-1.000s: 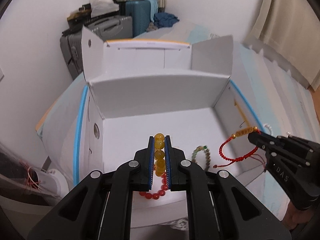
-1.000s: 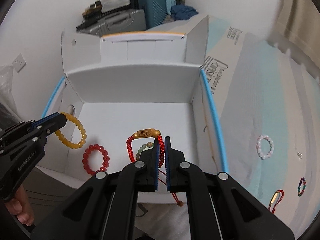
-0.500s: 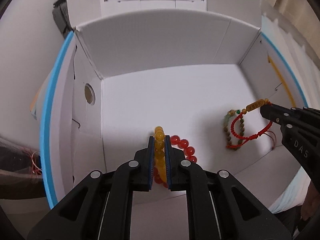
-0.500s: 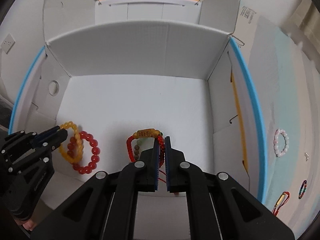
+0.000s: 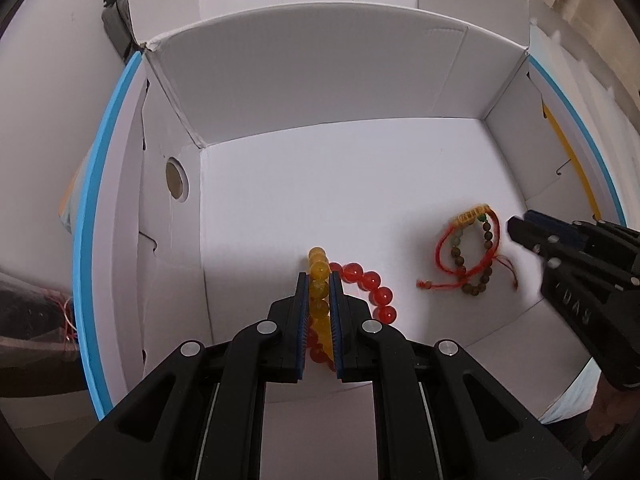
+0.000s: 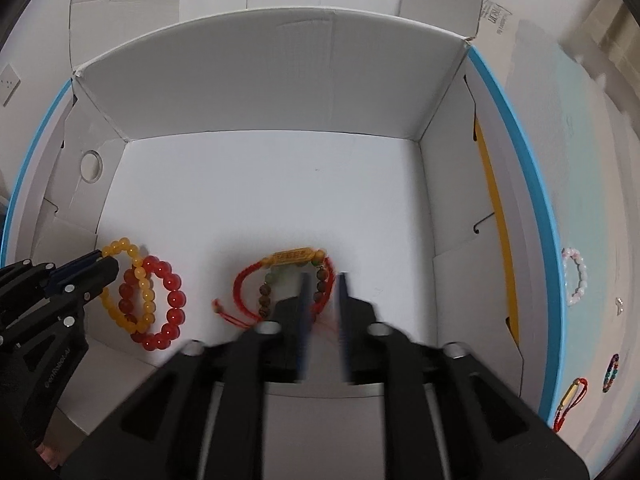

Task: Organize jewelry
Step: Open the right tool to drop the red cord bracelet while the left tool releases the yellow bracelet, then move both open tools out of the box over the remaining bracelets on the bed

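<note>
An open white cardboard box [image 5: 340,184] holds the jewelry. My left gripper [image 5: 319,280] is shut on a yellow bead bracelet [image 5: 319,276], low inside the box, over a red bead bracelet [image 5: 370,284] on the floor. In the right wrist view the yellow bracelet [image 6: 132,300] overlaps the red one [image 6: 168,308]. My right gripper [image 6: 323,280] is open just above the red cord bracelet [image 6: 256,284] with a gold tube, which lies on a green-brown bead bracelet [image 6: 266,292]. Both lie on the box floor in the left wrist view too [image 5: 460,256].
Outside the box to the right, on the light blue surface, lie a white bead bracelet [image 6: 576,276], a small dark bead bracelet [image 6: 611,372] and a red cord piece with a gold tube [image 6: 570,400]. The box has raised flaps [image 6: 120,4] and blue-edged sides [image 5: 96,208].
Both grippers have gone down into the box. My right gripper has opened and let go of the red cord bracelet, which now lies on the floor. The left still grips the yellow bracelet.
</note>
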